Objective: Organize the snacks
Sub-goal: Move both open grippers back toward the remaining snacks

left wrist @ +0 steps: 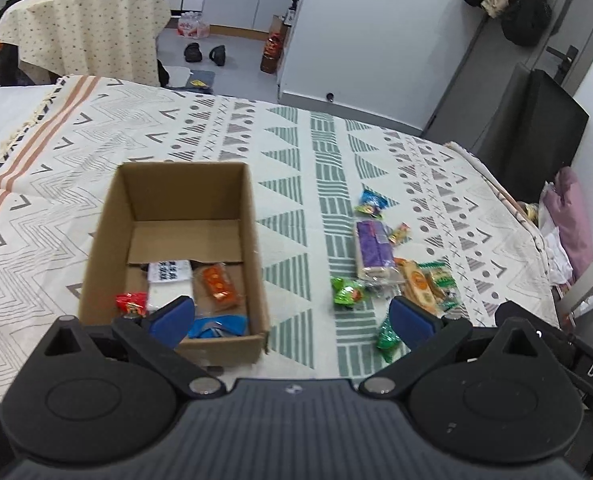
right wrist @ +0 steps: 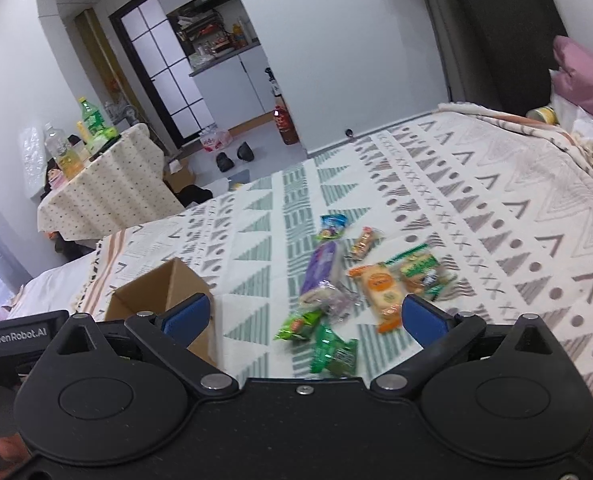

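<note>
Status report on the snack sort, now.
Both grippers, left and right, open, empty. Cardboard box partly filled. Loose snacks remain on bedspread. Nothing blocking.

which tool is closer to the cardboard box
Left. The left tool hangs open right over the cardboard box; the right tool is off to its side, above the loose snacks.

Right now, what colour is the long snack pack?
Purple long snack pack, clearest in the left wrist view.

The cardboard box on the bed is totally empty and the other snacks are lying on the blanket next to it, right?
Not quite. The cardboard box isn't empty: the left wrist view shows packets inside, such as an orange packet and a white packet. The rest is right: other snacks, like the purple packet, lie on the blanket beside it.
</note>
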